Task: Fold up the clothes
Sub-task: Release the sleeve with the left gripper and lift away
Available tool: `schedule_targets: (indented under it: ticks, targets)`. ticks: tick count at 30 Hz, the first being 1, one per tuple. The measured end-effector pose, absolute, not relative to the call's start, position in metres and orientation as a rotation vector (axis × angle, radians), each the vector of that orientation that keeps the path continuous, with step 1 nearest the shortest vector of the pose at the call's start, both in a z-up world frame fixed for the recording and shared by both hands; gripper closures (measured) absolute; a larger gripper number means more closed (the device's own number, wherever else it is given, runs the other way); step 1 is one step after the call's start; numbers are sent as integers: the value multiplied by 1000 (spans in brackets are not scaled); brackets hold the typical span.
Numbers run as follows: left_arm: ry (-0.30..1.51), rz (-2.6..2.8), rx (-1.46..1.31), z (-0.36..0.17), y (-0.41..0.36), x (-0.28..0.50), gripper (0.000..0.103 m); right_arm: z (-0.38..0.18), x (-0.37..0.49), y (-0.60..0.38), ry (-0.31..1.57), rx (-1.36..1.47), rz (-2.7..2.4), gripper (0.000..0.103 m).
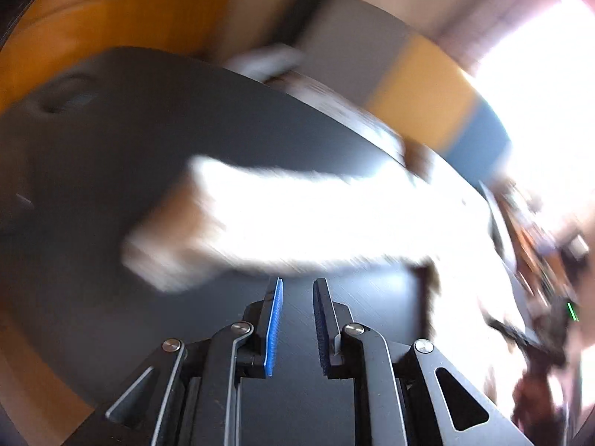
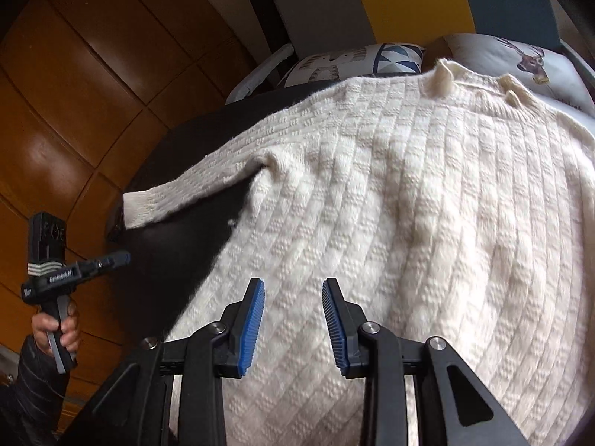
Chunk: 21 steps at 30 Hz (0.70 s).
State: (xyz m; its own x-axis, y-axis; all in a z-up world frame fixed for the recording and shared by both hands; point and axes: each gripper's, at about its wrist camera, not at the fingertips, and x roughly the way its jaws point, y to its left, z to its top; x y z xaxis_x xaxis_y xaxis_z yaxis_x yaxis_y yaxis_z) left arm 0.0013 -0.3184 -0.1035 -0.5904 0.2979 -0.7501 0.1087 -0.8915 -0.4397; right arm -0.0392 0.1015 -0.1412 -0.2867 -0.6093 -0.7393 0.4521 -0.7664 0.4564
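Sweater (image 2: 390, 193) beneath open right claw (image 2: 293, 319)

One sweater (image 2: 390, 204); two pillows (image 2: 357, 60)

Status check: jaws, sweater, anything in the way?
Both grippers, left and right, jaws open, empty. Cream sweater flat on dark surface, sleeve out to the side, unfolded. Pillows beyond collar; nothing on it.

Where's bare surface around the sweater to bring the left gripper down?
Bare dark surface lies between the sleeve and the sweater body, out to the near edge by the left gripper. The far end is crowded with pillows at the collar.
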Motion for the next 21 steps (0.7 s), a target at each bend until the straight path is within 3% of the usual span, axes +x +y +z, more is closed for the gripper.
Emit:
schedule_targets:
  ticks: [8, 12, 14, 21]
  targets:
    - [-616, 2257, -1447, -138, -176, 44, 85, -133, -4, 155, -264, 1258, -2172, 70]
    - [-568, 2283, -1459, -144, -156, 48, 84, -136, 1, 187, -343, 1263, -2238, 70]
    - [-524, 2307, -1483, -151, -149, 43, 92, -145, 4, 200, -344, 1290, -2275, 70]
    - [-557, 2386, -1488, -147, -178, 54, 96, -174, 20, 243, -331, 1338, -2360, 70]
